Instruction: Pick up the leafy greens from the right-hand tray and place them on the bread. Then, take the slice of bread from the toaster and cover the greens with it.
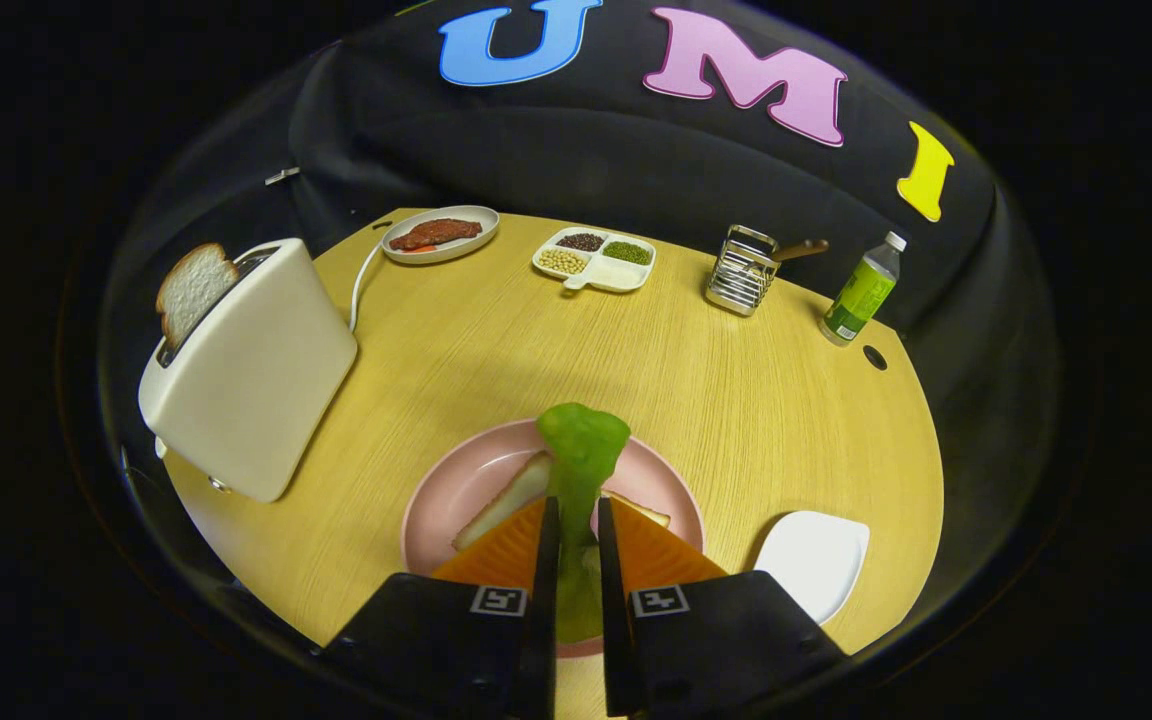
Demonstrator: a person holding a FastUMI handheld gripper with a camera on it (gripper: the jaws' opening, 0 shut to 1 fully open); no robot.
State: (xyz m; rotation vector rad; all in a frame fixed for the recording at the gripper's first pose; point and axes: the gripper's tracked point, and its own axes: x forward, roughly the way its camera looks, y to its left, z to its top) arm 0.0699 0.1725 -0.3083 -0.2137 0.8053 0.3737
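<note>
Gripper (577,540) nearly closed, leafy greens (582,455) pinched between both fingers, bread (511,500) on pink plate (456,485) directly beneath.

Cloth-walled booth (576,160), toaster (256,365) on table (736,400)

The camera rides on the gripper (576,530) and looks forward and downward along its fingers (548,560). It sits close above the pink plate (456,490), with the table (736,400) stretching ahead to the booth wall (586,160) beyond.
</note>
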